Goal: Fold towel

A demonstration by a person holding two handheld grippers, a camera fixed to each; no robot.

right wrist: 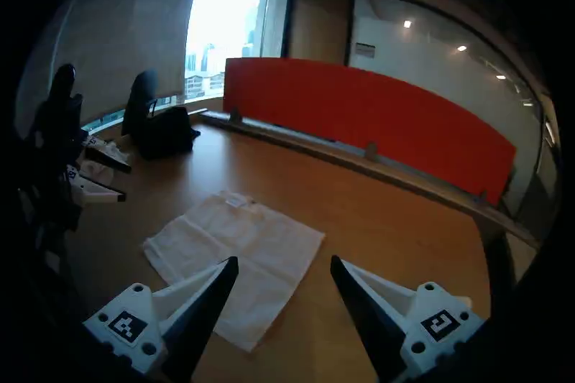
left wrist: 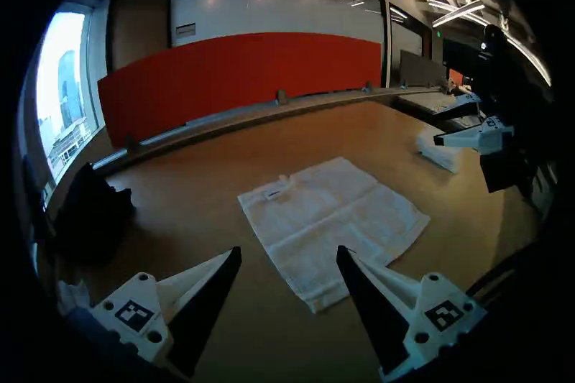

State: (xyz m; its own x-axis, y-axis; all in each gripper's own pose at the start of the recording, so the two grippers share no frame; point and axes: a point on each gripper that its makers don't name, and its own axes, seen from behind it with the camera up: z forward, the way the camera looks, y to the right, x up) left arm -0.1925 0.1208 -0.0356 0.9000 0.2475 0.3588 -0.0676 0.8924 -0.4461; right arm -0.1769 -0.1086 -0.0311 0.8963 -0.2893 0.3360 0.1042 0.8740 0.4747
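Observation:
A white towel lies spread flat on the brown table, a small label near its far edge. My left gripper hovers open above the towel's near edge, nothing between its fingers. In the right gripper view the same towel lies ahead and slightly left. My right gripper stands open over the towel's near right corner, holding nothing. The right gripper also appears at the far right of the left gripper view, and the left gripper at the left of the right gripper view.
A black bag sits at the table's left end, seen too as a black bag near the window. A crumpled white cloth lies beyond the towel. A red divider panel runs along the table's far edge.

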